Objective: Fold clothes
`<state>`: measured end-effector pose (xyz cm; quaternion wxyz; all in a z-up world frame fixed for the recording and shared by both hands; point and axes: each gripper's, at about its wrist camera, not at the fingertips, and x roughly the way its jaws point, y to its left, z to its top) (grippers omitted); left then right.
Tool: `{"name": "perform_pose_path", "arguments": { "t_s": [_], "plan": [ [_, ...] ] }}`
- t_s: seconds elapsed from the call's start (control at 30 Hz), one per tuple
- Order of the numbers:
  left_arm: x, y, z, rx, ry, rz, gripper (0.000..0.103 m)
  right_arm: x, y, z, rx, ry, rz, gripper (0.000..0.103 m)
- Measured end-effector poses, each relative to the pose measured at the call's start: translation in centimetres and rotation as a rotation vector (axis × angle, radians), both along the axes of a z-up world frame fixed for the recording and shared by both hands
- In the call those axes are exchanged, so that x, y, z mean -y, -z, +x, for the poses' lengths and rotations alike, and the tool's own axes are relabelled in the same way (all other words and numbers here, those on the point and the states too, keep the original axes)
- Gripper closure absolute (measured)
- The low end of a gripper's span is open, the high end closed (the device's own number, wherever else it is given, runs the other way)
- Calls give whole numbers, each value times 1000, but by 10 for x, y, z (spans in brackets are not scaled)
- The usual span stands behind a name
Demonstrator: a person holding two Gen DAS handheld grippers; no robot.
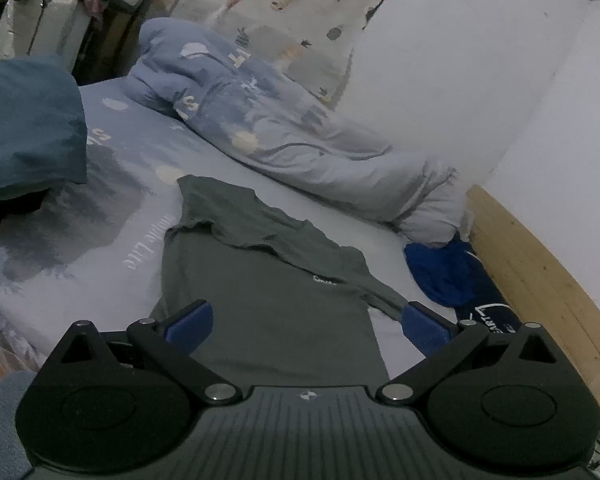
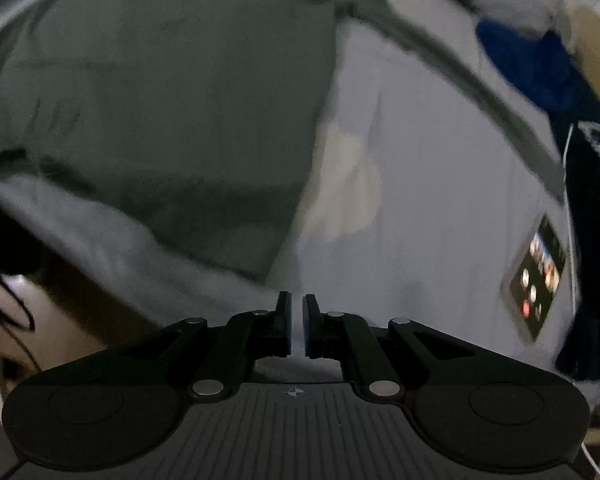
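Note:
A grey-green T-shirt lies flat on the pale blue bed sheet, with its upper part and one sleeve folded over. My left gripper is open above the shirt's near part, its blue pads wide apart and nothing between them. In the blurred right wrist view the same shirt fills the upper left. My right gripper is shut and points down at the sheet, just below the shirt's near corner. Only a thin slit shows between its pads, and I see nothing held.
A bunched blue duvet lies along the wall behind the shirt. A teal pillow sits at the left. A bright blue garment and a navy one lie by the wooden bed frame. A lit phone rests on the sheet.

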<state>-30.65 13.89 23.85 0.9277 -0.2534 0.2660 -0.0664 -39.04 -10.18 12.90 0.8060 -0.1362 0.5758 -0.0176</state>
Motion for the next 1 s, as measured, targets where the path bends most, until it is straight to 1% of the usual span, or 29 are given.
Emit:
{"name": "perform_pose_path", "arguments": {
  "t_s": [0.03, 0.1, 0.17, 0.27, 0.3, 0.33, 0.37, 0.4, 0.43, 0.5, 0.53, 0.63, 0.7, 0.77, 0.8, 0.87, 0.93, 1.0],
  "plan": [
    [1, 1, 1, -3, 1, 2, 0, 0, 0, -2, -17, 1, -6, 96],
    [3, 2, 2, -8, 3, 7, 0, -2, -5, -7, -5, 1, -26, 96],
    [6, 3, 4, -10, 6, 15, 0, -3, -12, -13, 17, -3, -24, 94],
    [10, 3, 5, -9, 9, 30, 0, -1, -22, -16, 48, 5, -7, 89],
    [13, 3, 5, -5, 9, 35, 0, 4, -28, -15, 75, 18, 3, 85],
    [15, 3, 5, -2, 7, 41, 0, 10, -35, -13, 115, 42, 24, 80],
    [17, 3, 6, 3, 1, 48, 0, 16, -42, -12, 156, 67, 45, 77],
    [21, 3, 6, 7, -7, 59, 0, 23, -49, -10, 196, 92, 66, 69],
    [25, 3, 6, 14, -13, 72, 0, 31, -56, -7, 253, 126, 91, 58],
    [35, 2, 8, 31, -14, 103, 0, 47, -70, -1, 368, 194, 141, 47],
    [43, 0, 10, 45, -4, 120, 0, 53, -74, 3, 403, 224, 167, 47],
    [67, -7, 17, 101, 44, 167, 0, 69, -78, 22, 466, 273, 261, 47],
    [88, -13, 25, 145, 92, 208, 0, 72, -74, 36, 509, 273, 289, 46],
    [112, -20, 35, 183, 138, 259, 0, 73, -65, 46, 554, 264, 304, 41],
    [124, -23, 40, 200, 159, 286, 0, 75, -64, 49, 608, 257, 313, 40],
    [146, -28, 53, 231, 184, 332, 0, 81, -60, 55, 715, 243, 329, 34],
    [166, -30, 69, 246, 192, 358, 0, 97, -60, 56, 825, 254, 348, 20],
    [187, -30, 88, 257, 204, 377, 0, 121, -58, 55, 887, 284, 370, 18]
  ]
}}
